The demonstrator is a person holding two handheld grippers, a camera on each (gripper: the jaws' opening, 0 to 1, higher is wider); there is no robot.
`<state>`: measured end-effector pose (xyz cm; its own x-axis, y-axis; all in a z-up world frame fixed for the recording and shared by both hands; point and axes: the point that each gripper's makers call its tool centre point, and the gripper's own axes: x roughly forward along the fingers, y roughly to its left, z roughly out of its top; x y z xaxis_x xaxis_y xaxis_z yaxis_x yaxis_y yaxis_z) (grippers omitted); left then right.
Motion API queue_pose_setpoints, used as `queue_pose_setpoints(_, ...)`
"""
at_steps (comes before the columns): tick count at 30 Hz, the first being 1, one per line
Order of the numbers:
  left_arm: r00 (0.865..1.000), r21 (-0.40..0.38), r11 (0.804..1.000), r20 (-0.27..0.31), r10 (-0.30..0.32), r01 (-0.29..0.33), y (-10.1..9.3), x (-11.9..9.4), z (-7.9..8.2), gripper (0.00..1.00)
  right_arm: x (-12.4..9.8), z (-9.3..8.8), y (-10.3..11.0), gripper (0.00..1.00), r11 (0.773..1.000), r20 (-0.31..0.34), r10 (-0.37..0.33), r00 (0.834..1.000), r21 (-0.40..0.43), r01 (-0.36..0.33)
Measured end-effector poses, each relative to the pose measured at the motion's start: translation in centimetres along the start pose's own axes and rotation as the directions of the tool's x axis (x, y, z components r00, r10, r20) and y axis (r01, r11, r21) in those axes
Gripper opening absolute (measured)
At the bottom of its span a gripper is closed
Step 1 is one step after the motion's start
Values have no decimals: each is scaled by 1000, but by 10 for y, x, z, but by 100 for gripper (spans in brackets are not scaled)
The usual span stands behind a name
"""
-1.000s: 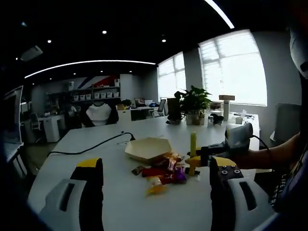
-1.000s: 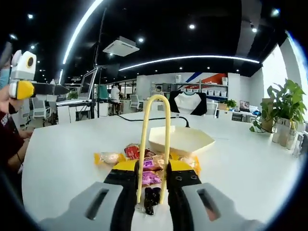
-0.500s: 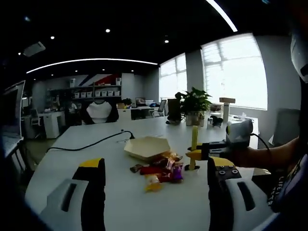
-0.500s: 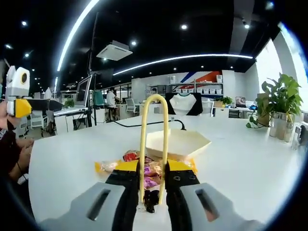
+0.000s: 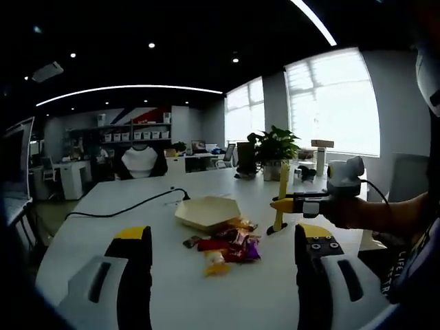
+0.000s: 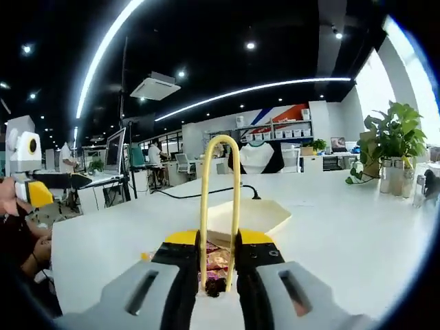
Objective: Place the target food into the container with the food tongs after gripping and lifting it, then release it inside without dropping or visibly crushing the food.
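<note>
Left gripper (image 5: 218, 275) hovers with jaws wide apart above the white table (image 5: 124, 206). The snack pile (image 5: 223, 246) lies just beside the hexagonal container (image 5: 206, 211). Right gripper (image 6: 218, 265) clamps the yellow tongs (image 6: 220, 206) upright; something dark sits between their tips, perhaps a candy, hard to tell.
</note>
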<state>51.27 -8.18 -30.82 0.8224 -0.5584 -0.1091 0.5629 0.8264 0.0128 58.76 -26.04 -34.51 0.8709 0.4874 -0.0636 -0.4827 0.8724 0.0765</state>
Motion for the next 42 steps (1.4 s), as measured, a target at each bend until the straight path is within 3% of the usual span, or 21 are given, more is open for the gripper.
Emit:
queue_pose_setpoints(1,1000,2,1000,1,2,-2,0,0,0,91,1,8,1,14,1000,17,2,1000,-28,-2)
queue_pose_setpoints(9,1000,-8,1000,-1,6,-6,1,-2,-2,90,21,45,-9,14,1000,92,-8,996,-14,10)
queue_pose_setpoints(15,1000,2,1000,6,6,-6,3,-2,0,90,40,60,-17,14,1000,115,-10,993,-23,12)
queue_pose_setpoints(26,1000,8,1000,-4,15,-15,12,2,0,89,103,75,-45,14,1000,112,-2,994,15,0)
queue_pose_setpoints(31,1000,16,1000,-2,26,-26,14,2,2,89,132,67,-47,14,1000,96,19,995,-4,-18)
queue_pose_setpoints(36,999,15,999,-3,37,-37,17,3,2,88,153,34,-42,14,999,9,28,1000,-37,-28)
queue_pose_setpoints(40,999,16,999,-12,45,-45,19,1,0,88,164,17,-47,14,1000,-7,30,1000,-8,-30)
queue_pose_setpoints(42,999,15,999,-21,46,-46,19,1,-1,88,166,12,-51,14,998,-24,26,999,-64,-27)
